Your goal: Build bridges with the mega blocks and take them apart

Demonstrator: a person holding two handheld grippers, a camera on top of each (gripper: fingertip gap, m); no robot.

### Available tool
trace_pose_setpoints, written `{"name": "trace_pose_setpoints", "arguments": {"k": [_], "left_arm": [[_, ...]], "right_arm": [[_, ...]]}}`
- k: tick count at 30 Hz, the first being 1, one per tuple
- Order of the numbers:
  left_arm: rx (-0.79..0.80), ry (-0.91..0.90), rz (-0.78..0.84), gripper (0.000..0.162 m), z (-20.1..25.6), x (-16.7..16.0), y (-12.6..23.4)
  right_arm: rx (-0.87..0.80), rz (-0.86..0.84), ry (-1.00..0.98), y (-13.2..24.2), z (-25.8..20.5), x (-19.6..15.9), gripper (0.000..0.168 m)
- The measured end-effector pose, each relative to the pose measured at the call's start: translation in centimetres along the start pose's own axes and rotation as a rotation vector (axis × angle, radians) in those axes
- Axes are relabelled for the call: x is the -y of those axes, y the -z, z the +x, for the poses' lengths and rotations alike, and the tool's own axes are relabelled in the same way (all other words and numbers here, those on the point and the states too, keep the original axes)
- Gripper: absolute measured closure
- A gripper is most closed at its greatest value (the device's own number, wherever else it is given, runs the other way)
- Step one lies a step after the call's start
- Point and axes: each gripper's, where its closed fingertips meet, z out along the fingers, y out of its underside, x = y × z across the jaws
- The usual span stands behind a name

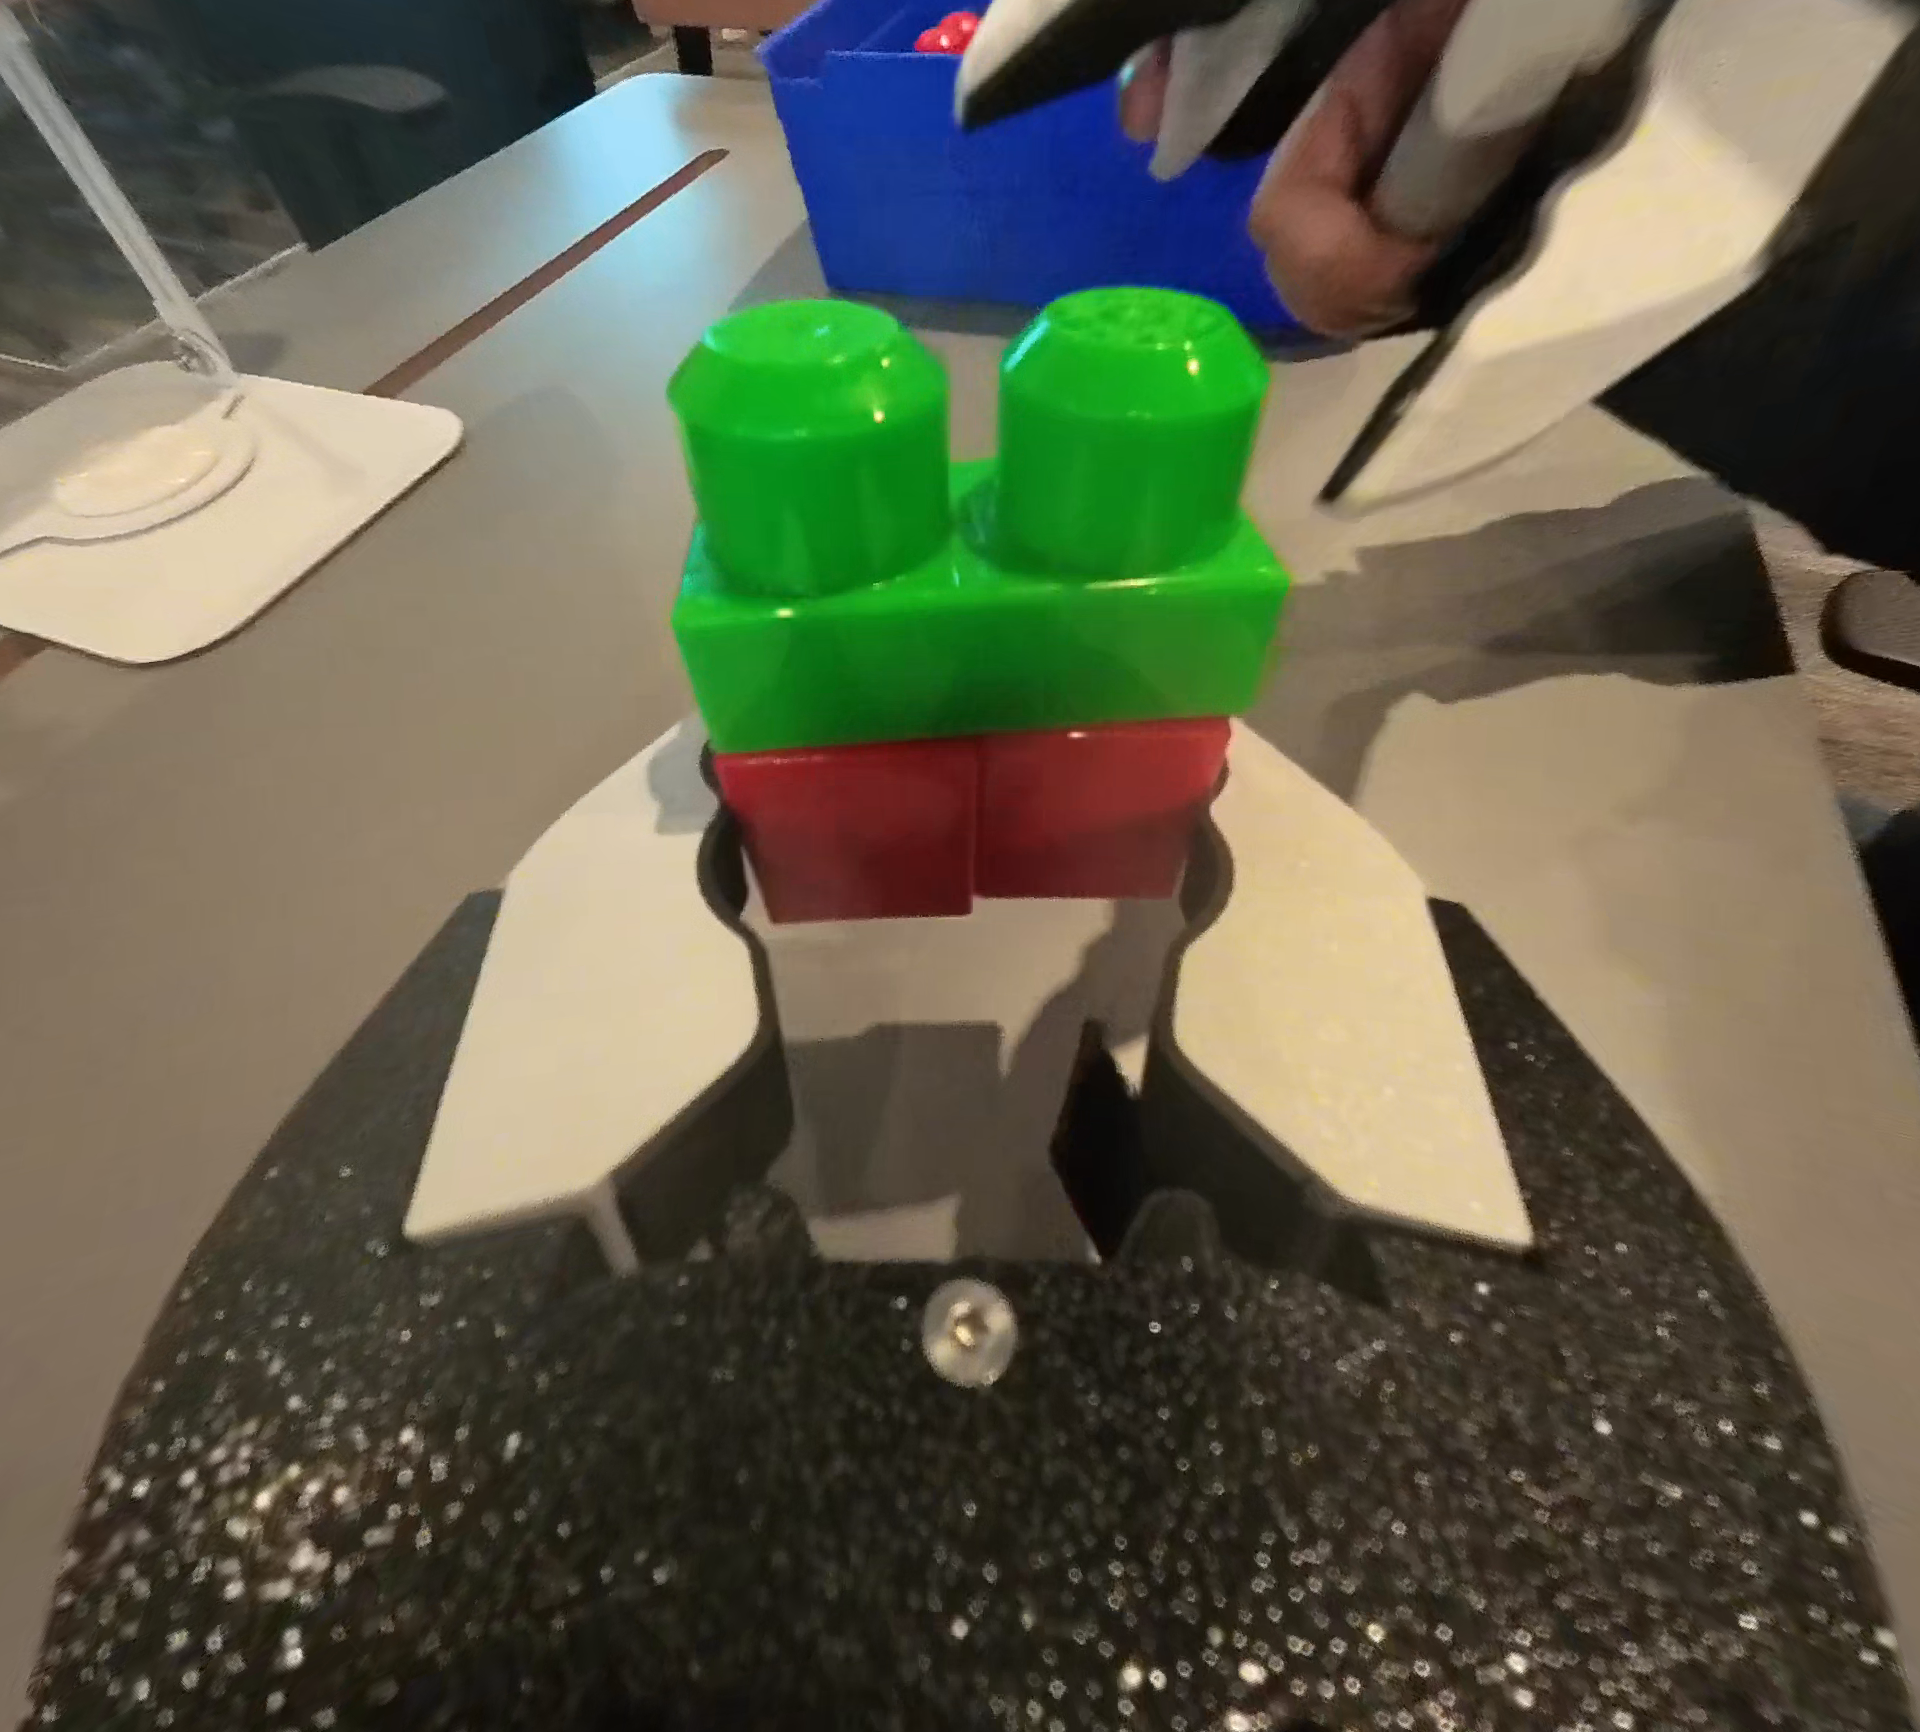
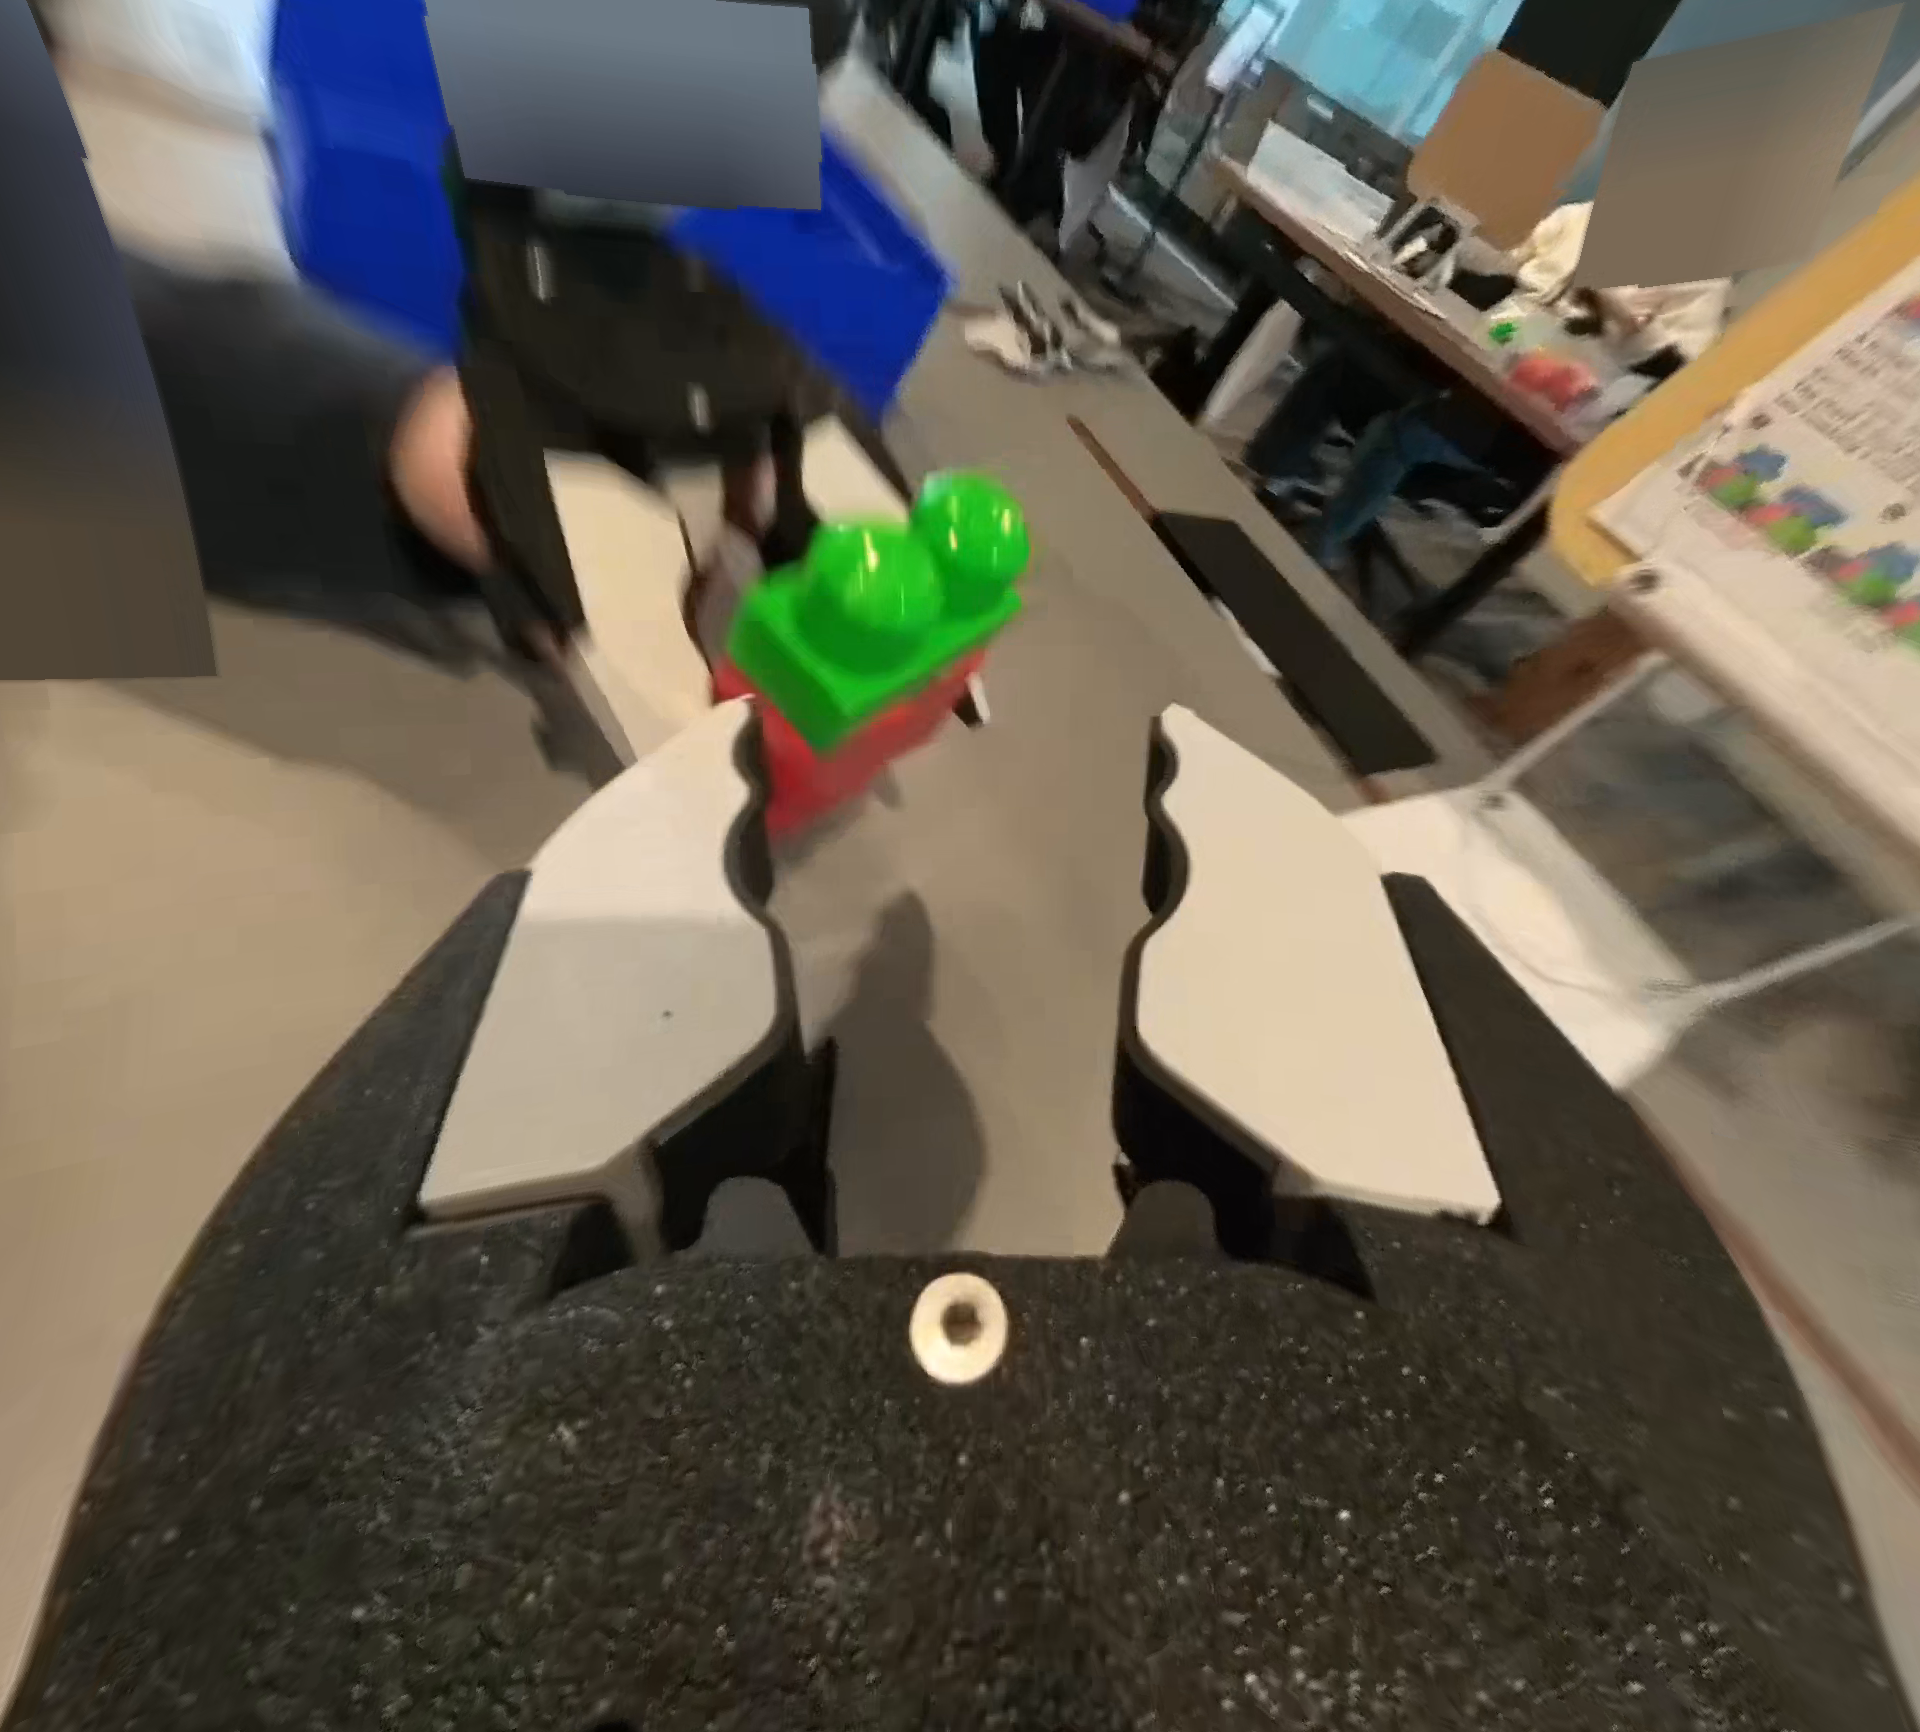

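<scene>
While the left wrist view looks level along its own fingers, the lines below take that view first, then the right wrist view.

Left gripper (image 1: 971,835): its two pale fingers are clamped on the red blocks, one finger at each outer side, held low over the grey table (image 1: 312,851).
Red blocks (image 1: 971,825): two sit side by side, touching, gripped between the fingers.
Green block (image 1: 977,602): two-stud piece sitting upright on top of both red blocks, spanning them.
Right gripper, seen from the left (image 1: 1143,300): raised at the upper right, above and beyond the stack, tilted, fingers spread wide and holding nothing.
Hand (image 1: 1340,228): wrapped around that gripper's handle, knuckles toward the camera.
Blue bin (image 1: 987,207): stands toward the table's far edge, behind the stack; something red shows inside.
White stand base (image 1: 208,498): rests near the table's left edge.

Right gripper, own view (image 2: 951,737): fingers apart, empty, angled down toward the table (image 2: 1039,851); the picture is blurred.
Stack (image 2: 862,674): green block (image 2: 873,633) on red blocks (image 2: 831,768), just beyond the left fingertip; whether they touch cannot be told.
Left gripper (image 2: 831,706): dark body behind the stack, its fingers largely hidden.
Blue bin (image 2: 821,269): far side of the table, blurred.
Board with printed sheet (image 2: 1787,477): at the right edge.
</scene>
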Motion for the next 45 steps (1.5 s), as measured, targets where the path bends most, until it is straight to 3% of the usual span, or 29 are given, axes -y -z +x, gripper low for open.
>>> {"name": "trace_pose_setpoints", "arguments": {"k": [4, 8, 17, 24, 30, 34, 42, 45], "left_arm": [[0.152, -0.110, -0.018, 0.080, -1.4, -0.2, 0.0], [0.308, -0.269, -0.051, 0.080, -2.5, -0.1, 0.3], [0.470, -0.477, -0.119, 0.080, -3.6, -0.2, 0.7], [0.507, -0.543, -0.164, 0.080, -4.0, -0.6, 0.6], [0.504, -0.532, -0.160, 0.080, -4.0, -0.6, 0.6], [0.504, -0.513, -0.168, 0.080, -4.5, -1.0, 0.6], [0.488, -0.499, -0.175, 0.080, -4.5, -1.3, 0.4], [0.483, -0.496, -0.176, 0.080, -4.4, -1.4, 0.3]], "right_arm": [[-0.072, 0.011, -0.116, -0.9, 0.6, 1.7, 0.113], [-0.126, -0.095, -0.083, -2.8, 0.2, 1.1, 0.115], [-0.179, -0.212, -0.126, -4.3, -0.3, 0.4, 0.139], [-0.169, -0.268, -0.147, -4.2, -0.4, -0.4, 0.138], [-0.170, -0.295, -0.180, -4.6, -0.3, -1.4, 0.121], [-0.134, -0.269, -0.217, -5.4, -0.6, -1.6, 0.130], [-0.120, -0.279, -0.238, -5.9, -0.3, -2.3, 0.120], [-0.093, -0.265, -0.252, -6.0, -0.6, -2.2, 0.127]]}}
